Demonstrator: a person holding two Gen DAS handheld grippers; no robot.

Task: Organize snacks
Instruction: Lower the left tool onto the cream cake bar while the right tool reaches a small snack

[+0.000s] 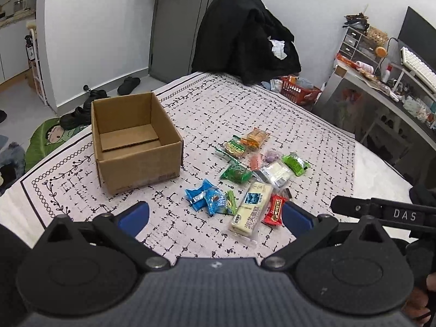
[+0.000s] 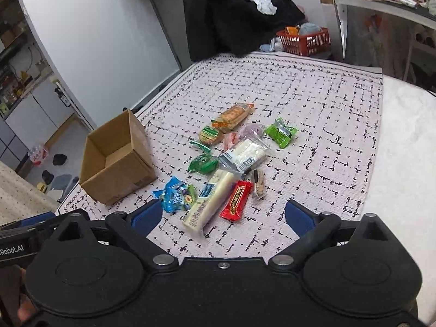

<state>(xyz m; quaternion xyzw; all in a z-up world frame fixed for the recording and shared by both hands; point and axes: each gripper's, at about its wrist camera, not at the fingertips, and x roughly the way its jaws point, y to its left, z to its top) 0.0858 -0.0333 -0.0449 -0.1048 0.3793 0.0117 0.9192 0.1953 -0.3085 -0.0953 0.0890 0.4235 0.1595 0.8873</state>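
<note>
Left wrist view: box (image 1: 136,147) empty, snacks (image 1: 253,174) all loose on the cloth (image 1: 299,114) beside it; nothing sorted yet; left gripper (image 1: 215,215) and right gripper (image 2: 222,215) both spread, holding nothing

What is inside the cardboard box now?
The cardboard box holds no snacks; only a loose cardboard sheet lies on its floor. The near wall hides the floor's front strip.

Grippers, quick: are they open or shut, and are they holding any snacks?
Left gripper: open, holding nothing.
Right gripper: open, holding nothing.
</note>
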